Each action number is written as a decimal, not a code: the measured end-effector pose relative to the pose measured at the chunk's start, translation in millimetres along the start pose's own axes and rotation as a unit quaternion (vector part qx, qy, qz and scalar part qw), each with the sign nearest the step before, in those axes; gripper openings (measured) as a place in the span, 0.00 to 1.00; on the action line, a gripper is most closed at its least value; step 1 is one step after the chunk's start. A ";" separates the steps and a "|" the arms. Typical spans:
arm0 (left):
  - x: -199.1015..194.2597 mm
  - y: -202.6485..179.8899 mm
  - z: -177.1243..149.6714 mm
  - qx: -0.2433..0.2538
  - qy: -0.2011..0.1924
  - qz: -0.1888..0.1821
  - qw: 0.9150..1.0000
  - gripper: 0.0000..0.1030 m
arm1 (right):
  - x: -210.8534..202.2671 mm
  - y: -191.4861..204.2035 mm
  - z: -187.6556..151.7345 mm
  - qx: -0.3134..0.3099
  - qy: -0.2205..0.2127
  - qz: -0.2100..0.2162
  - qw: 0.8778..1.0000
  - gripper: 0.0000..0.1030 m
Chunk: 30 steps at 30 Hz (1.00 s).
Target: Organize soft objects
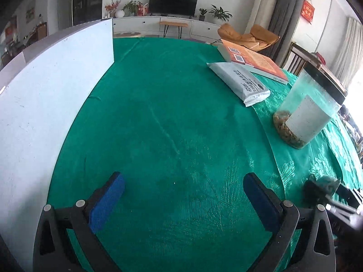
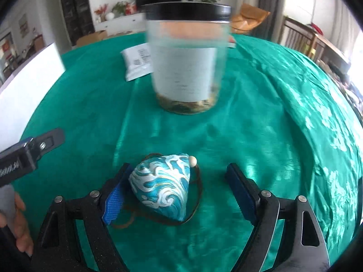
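Two claws are in view, both spread. The right claw (image 2: 179,192) stands wide around a small pouch (image 2: 162,187) of blue cloth with white wave patterns; its left blue pad touches or sits just beside the pouch, while the right pad is clearly apart from it, so nothing is pinched. The pouch lies on the green cloth of the worktop (image 2: 261,117), with a thin brown cord (image 2: 199,188) looping around it and a pale bead (image 2: 192,159) at its top. Beyond it stands a clear jar (image 2: 188,68) with a black lid, a white label and brownish contents at the bottom. The left claw (image 1: 183,193) hangs spread and empty over bare green cloth. A white board (image 1: 45,104) lies to its left; farther off are a white packet (image 1: 240,82) and an orange book (image 1: 254,60), touching each other.
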<state>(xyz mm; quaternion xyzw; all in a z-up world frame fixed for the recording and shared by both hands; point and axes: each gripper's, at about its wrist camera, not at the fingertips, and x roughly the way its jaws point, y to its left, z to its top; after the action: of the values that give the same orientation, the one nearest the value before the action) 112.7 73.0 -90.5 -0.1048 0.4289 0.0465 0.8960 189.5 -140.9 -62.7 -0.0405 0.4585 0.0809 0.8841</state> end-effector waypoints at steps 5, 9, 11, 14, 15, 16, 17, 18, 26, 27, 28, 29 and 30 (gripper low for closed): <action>0.3 0.8 0.1 0.005 0.002 0.006 1.000 1.00 | 18.2 -68.9 32.7 0.074 -0.029 -0.025 0.997 0.82; 1.6 -1.5 -0.7 0.014 0.007 0.019 1.000 1.00 | 16.7 -92.0 49.8 0.085 -0.069 -0.001 0.994 0.82; 3.9 -4.8 -1.0 0.024 0.012 0.032 0.999 1.00 | -0.1 -88.2 38.0 0.086 -0.085 0.024 0.992 0.84; 8.1 -9.9 -1.1 0.039 0.019 0.051 0.998 1.00 | -24.1 -80.8 9.5 0.092 -0.091 0.044 0.991 0.84; 8.7 -10.5 -1.1 0.041 0.020 0.054 0.997 1.00 | -27.0 -80.1 3.5 0.093 -0.084 0.040 0.991 0.84; 8.7 -10.0 -1.0 0.041 0.020 0.054 0.998 1.00 | -29.1 -78.6 -4.1 0.091 -0.076 0.036 0.992 0.84; 8.8 -9.5 -0.9 0.041 0.020 0.053 0.998 1.00 | -30.9 -77.5 -10.3 0.089 -0.066 0.032 0.993 0.84; 8.8 -9.3 -0.8 0.041 0.021 0.053 0.998 1.00 | -31.0 -77.8 -15.8 0.089 -0.053 0.026 0.994 0.84; 9.9 -12.1 32.5 0.018 0.066 -0.041 0.997 1.00 | -44.7 -83.4 -35.7 0.101 -0.043 0.012 0.994 0.84; 11.1 -14.3 44.8 0.011 0.068 -0.055 0.996 1.00 | -44.1 -81.5 -36.1 0.098 -0.042 0.016 0.994 0.84; 13.6 -16.0 58.3 0.002 0.070 -0.068 0.995 1.00 | -43.9 -80.3 -37.4 0.094 -0.040 0.020 0.995 0.84; 18.1 -17.6 73.6 -0.008 0.075 -0.079 0.994 1.00 | -42.8 -78.4 -37.7 0.090 -0.037 0.023 0.995 0.84; 24.5 -19.5 89.8 -0.016 0.080 -0.091 0.992 1.00 | -42.4 -76.2 -38.7 0.085 -0.034 0.026 0.995 0.84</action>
<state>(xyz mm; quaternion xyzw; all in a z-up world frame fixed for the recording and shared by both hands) 199.6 74.3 -51.9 -0.1615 0.4874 -0.0367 0.8574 148.1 -226.0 -50.5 0.0496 0.4341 0.0660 0.8971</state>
